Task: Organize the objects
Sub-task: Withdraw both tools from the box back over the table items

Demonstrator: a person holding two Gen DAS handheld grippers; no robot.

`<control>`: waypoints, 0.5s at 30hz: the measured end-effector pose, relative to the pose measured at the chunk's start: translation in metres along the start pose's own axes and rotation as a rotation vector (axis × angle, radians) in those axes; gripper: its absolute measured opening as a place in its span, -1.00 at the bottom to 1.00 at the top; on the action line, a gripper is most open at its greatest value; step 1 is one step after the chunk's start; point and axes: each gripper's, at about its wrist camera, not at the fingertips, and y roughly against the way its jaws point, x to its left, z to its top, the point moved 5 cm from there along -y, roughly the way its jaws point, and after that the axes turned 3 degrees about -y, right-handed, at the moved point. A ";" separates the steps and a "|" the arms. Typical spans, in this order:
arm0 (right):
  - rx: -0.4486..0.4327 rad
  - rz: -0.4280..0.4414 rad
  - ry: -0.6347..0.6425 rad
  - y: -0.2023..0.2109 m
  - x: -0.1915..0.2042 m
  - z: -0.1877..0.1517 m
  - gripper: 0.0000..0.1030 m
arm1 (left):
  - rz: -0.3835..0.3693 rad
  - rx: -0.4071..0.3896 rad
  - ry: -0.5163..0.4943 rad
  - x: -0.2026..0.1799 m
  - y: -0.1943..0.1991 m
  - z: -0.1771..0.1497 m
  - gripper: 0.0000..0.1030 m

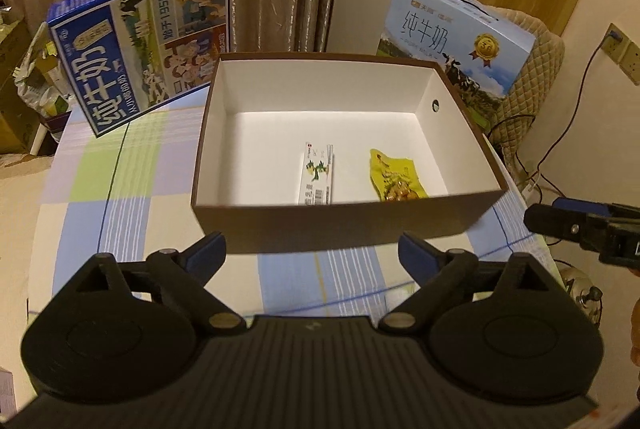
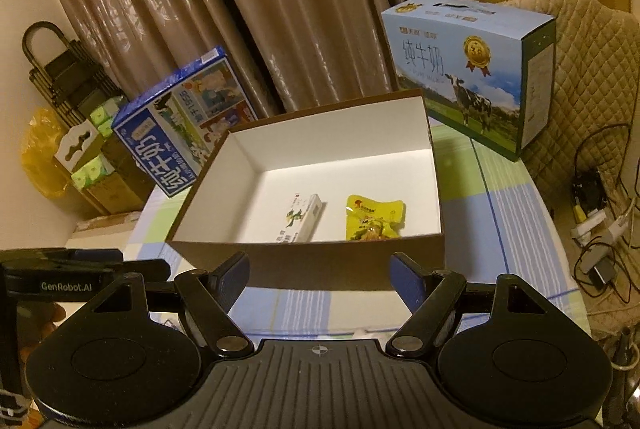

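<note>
A brown cardboard box [image 1: 332, 225] with a white inside stands open on the checked tablecloth [image 1: 132, 181]. Inside lie a small white carton [image 1: 317, 174] and a yellow snack packet [image 1: 396, 175]. Both show in the right wrist view too, carton [image 2: 304, 218] and packet [image 2: 374, 217] in the box [image 2: 312, 271]. My left gripper [image 1: 312, 255] is open and empty, just in front of the box's near wall. My right gripper [image 2: 320, 275] is open and empty, also at the near wall. The right gripper shows at the far right of the left wrist view [image 1: 584, 229].
A dark blue milk carton box [image 1: 140, 45] leans behind the brown box at the left. A light blue milk box [image 1: 456, 33] stands at the back right by a quilted chair [image 2: 592, 77]. Cables and a power strip [image 2: 596, 225] lie on the floor at right.
</note>
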 end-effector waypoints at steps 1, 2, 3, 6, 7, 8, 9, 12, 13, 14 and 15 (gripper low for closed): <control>-0.003 0.000 0.000 0.004 0.001 -0.003 0.44 | 0.004 -0.001 0.001 -0.001 0.004 -0.004 0.76; -0.005 0.000 -0.002 0.007 0.002 -0.005 0.44 | 0.006 0.000 0.003 -0.002 0.008 -0.009 0.76; -0.006 0.002 -0.004 0.011 0.003 -0.008 0.44 | 0.007 0.002 0.004 -0.002 0.011 -0.012 0.76; 0.000 0.003 -0.009 0.018 0.004 -0.015 0.44 | 0.011 0.010 0.014 -0.004 0.018 -0.023 0.77; 0.001 0.005 -0.011 0.020 0.004 -0.017 0.44 | 0.013 0.013 0.014 -0.004 0.020 -0.027 0.77; 0.001 0.009 -0.010 0.022 0.005 -0.020 0.44 | 0.015 0.016 0.017 -0.004 0.022 -0.031 0.77; 0.003 0.011 -0.008 0.024 0.006 -0.022 0.44 | 0.018 0.019 0.022 -0.004 0.024 -0.034 0.77; 0.007 0.009 -0.004 0.029 0.007 -0.029 0.44 | 0.020 0.022 0.032 -0.004 0.032 -0.045 0.77; 0.008 0.009 -0.005 0.031 0.007 -0.031 0.44 | 0.021 0.023 0.036 -0.003 0.034 -0.048 0.77; 0.009 0.013 -0.007 0.033 0.007 -0.033 0.44 | 0.022 0.024 0.040 -0.003 0.036 -0.051 0.77; 0.012 0.018 -0.009 0.034 0.007 -0.036 0.44 | 0.022 0.025 0.043 -0.003 0.038 -0.054 0.77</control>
